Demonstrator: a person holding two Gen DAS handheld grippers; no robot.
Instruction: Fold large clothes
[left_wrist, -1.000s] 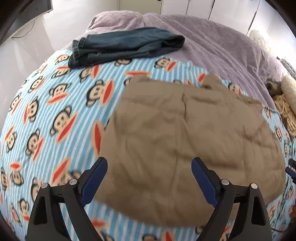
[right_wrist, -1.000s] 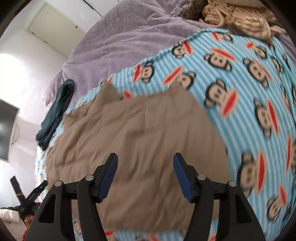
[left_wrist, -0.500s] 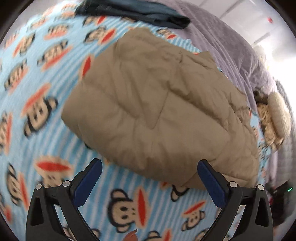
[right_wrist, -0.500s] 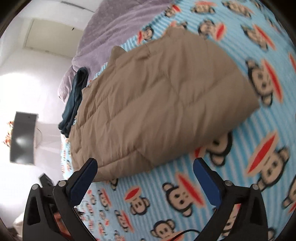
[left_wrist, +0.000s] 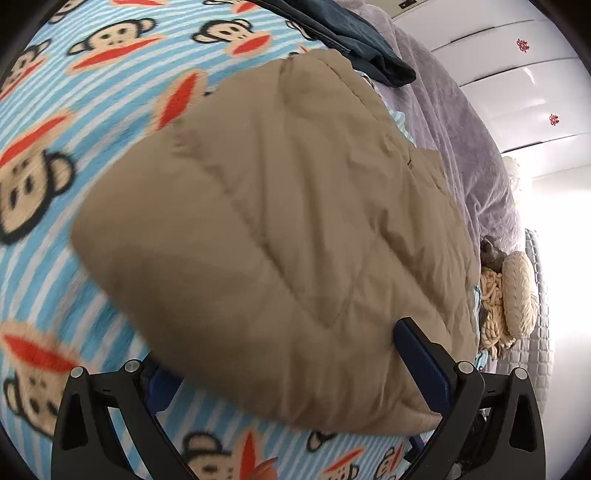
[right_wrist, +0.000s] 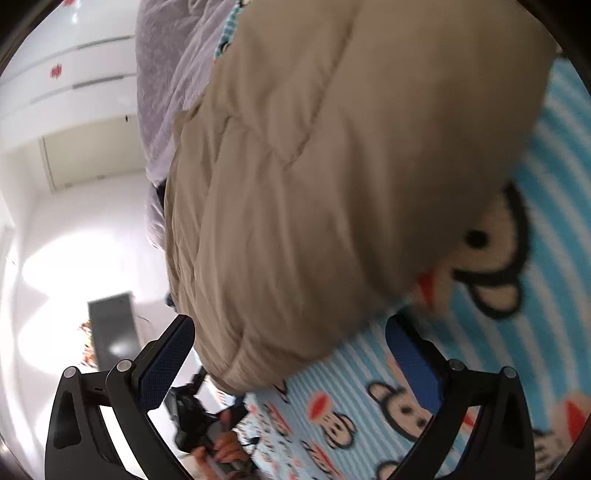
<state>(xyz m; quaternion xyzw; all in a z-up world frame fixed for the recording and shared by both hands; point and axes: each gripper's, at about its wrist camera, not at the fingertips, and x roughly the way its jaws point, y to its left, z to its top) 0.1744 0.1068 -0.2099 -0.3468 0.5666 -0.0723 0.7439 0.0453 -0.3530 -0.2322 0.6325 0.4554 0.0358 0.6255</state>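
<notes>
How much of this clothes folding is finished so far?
Done: dark jeans lie folded at the far side of the monkey-print blanket, and the tan quilted jacket is already a compact bundle. In hand: both tools, left and right, stand open around its near edge, gripping nothing yet. Left: probably another fold or moving it; I can't tell which.

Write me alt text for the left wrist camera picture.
A tan quilted jacket lies on a blue striped blanket printed with monkey faces, its near edge between the wide-open fingers of the left gripper. Behind it lie folded dark jeans and a purple blanket.
</notes>
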